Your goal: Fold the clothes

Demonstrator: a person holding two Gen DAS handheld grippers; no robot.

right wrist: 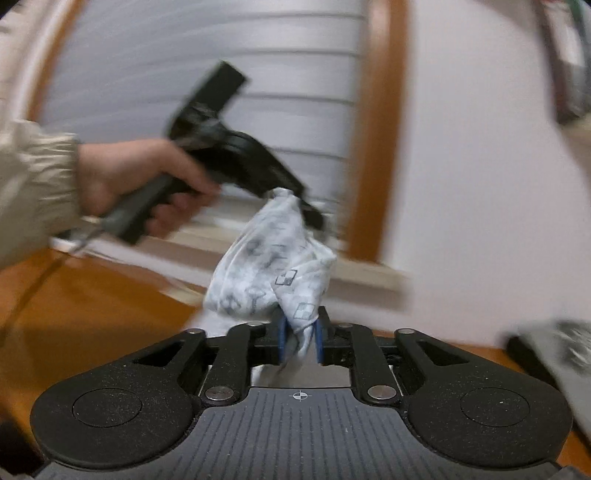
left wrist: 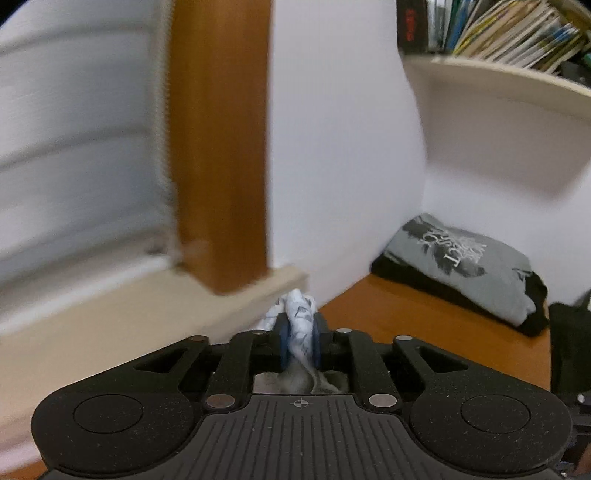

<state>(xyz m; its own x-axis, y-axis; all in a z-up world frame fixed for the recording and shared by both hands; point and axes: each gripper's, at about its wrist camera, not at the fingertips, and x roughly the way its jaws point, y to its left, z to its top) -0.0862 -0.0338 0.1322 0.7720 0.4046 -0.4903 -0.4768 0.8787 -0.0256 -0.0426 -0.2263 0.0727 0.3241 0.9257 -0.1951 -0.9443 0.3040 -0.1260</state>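
Observation:
A white garment with a grey and blue print [right wrist: 269, 258] hangs bunched in the air between both grippers. My right gripper [right wrist: 300, 338] is shut on one end of it, low in the right wrist view. My left gripper [right wrist: 291, 199], held by a hand in a beige sleeve, is shut on the other end, up and to the left. In the left wrist view the same cloth [left wrist: 300, 314] is pinched between the blue pads of my left gripper [left wrist: 299, 338]. Both views are motion-blurred.
A folded grey printed shirt on a black one [left wrist: 469, 269] lies on the orange table [left wrist: 424, 325] by the white wall. A shelf of books [left wrist: 498, 29] hangs above. A window with white blinds [left wrist: 74, 147] and a wooden frame [left wrist: 221, 147] stands behind a beige sill.

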